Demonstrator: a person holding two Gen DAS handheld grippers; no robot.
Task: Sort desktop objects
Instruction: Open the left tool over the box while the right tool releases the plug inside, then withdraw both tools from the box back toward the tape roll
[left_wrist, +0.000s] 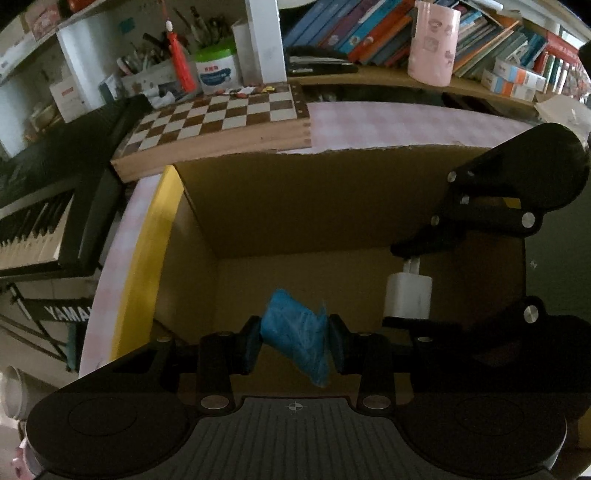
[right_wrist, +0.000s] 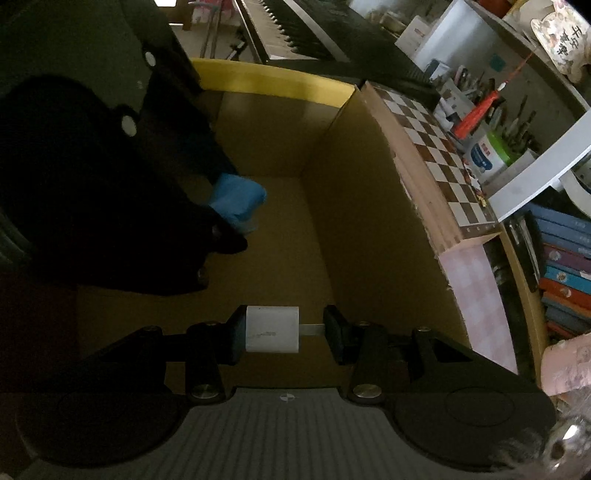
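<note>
Both grippers hang inside an open cardboard box. My left gripper is shut on a blue crinkly packet, tilted between its pads. In the left wrist view the right gripper reaches in from the right, holding a white charger plug. In the right wrist view my right gripper is shut on that white charger plug: the left pad presses its body, the right pad meets its metal prongs. The left gripper with the blue packet shows dark at the left.
The cardboard box has a yellow flap on one side. A chessboard lies beside the box on a pink checked desk. Behind stand a pink cup, books, jars and a keyboard.
</note>
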